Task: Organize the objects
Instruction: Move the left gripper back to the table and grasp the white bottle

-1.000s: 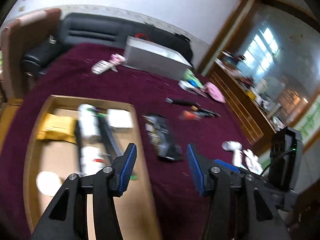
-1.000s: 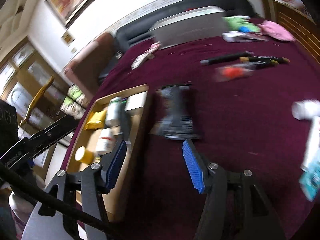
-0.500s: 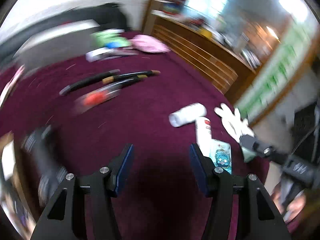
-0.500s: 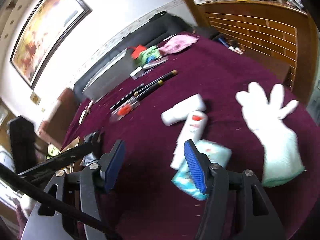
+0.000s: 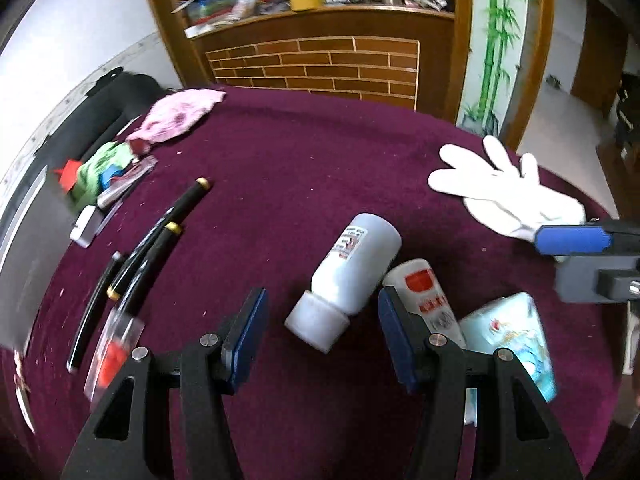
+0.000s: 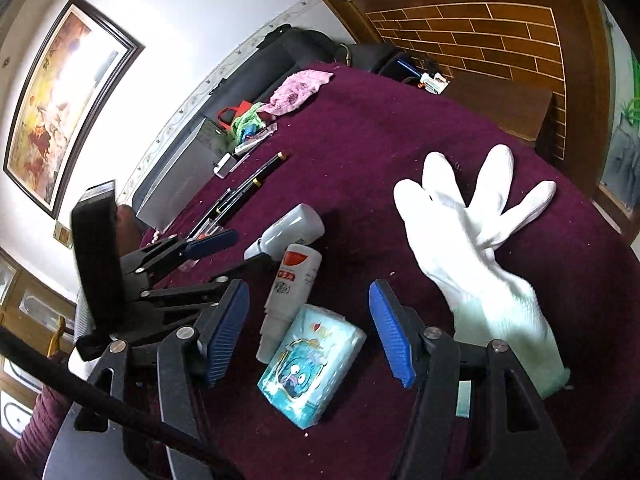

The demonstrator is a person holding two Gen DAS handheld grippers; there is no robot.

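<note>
Item 1: white bottle (image 5: 352,276), lying on its side on maroon tablecloth (image 5: 320,152), cap end toward camera. Sits ahead of left gripper (image 5: 320,332), in line w/ the gap; jaws apart, nothing between pads, no contact.

Item 2: red-label tube (image 5: 424,292), lying flat, touching white bottle's side; its near part is hidden behind left gripper's right finger in left wrist view.

Item 3: blue tissue pack (image 6: 312,364), cartoon print, lying flat, just beside tube's lower end. Lies ahead of right gripper (image 6: 308,328), seen thru the gap; jaws apart, holding nothing.

Item 4: white glove (image 6: 476,248), spread flat, fingers pointing away, to the right of tissue pack; cuff behind right gripper's right finger.

Item 5: black pens w/ gold bands (image 5: 160,240), bunched, well left of bottle. Clear packet w/ red contents (image 5: 112,356) near them; blurred.

Item 6: pink cloth (image 5: 180,114) at far edge of table; green/red/blue bundle (image 5: 100,172) near it.

Surround: brick-pattern wooden counter (image 5: 320,64) behind table; framed painting (image 6: 64,96) on wall.
</note>
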